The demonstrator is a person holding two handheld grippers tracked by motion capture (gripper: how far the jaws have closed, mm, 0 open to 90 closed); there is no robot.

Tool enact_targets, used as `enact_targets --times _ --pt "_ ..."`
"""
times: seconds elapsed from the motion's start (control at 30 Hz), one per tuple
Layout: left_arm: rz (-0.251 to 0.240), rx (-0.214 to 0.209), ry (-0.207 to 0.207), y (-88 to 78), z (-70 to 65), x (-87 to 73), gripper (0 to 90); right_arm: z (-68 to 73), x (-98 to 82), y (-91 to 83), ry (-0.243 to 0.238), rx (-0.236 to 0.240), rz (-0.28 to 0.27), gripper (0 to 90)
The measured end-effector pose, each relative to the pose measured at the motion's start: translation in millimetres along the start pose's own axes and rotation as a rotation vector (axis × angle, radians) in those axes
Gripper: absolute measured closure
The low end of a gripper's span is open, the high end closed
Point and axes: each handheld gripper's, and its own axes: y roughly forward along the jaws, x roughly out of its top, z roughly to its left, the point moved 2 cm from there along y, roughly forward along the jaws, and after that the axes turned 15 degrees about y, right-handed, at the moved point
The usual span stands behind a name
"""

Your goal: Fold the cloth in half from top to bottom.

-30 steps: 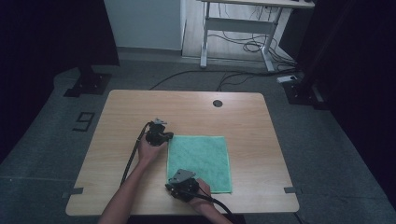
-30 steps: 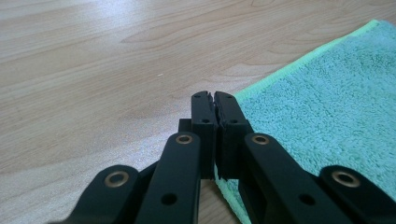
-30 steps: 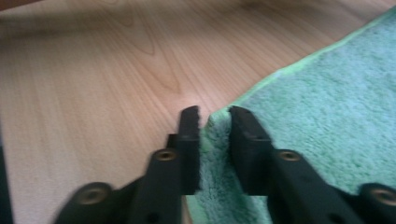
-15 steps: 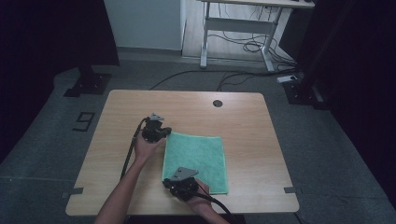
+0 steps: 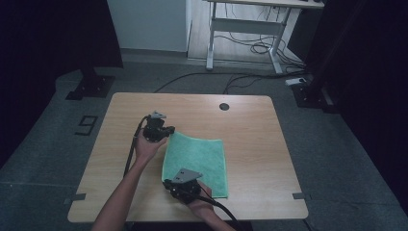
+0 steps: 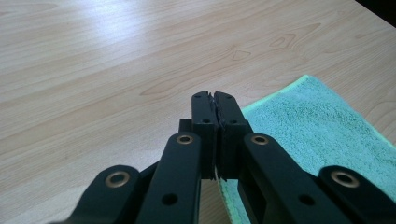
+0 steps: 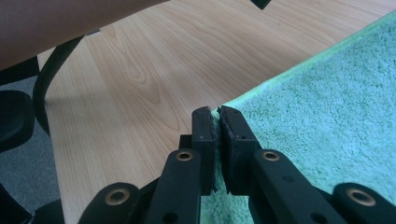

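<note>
Two grippers [image 5: 162, 132] [image 5: 179, 189] pinching green towel [image 5: 197, 156] corners, wooden table [image 5: 250, 130]

The high view looks forward and down from above the person's side, taking in the whole table [image 5: 250, 125] and the floor around it. The left gripper view rides low and close behind its tongs [image 6: 214, 100], facing across bare wood. The right gripper view sits as near behind its tongs [image 7: 215, 115]. All three share the green towel [image 5: 197, 159] and the tabletop.

Towel [image 5: 196, 158] edge (left) dragged leftward
</note>
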Motion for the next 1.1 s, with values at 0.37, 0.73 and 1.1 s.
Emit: enact_targets --times 0.37,0.73,1.1 --pt "-0.027 0.031 -0.002 -23.1 13.1 21.2 87.8 20.4 31.1 -2.7 -0.025 0.044 -0.088 84.6" --pt "0.004 0.027 -0.009 -6.4 6.3 14.4 87.3 10.6 19.4 -1.9 0.017 0.046 -0.071 84.6" --pt "-0.038 0.067 -0.013 -30.0 17.1 26.9 87.3 20.5 35.0 -5.0 -0.008 0.066 -0.124 84.6"
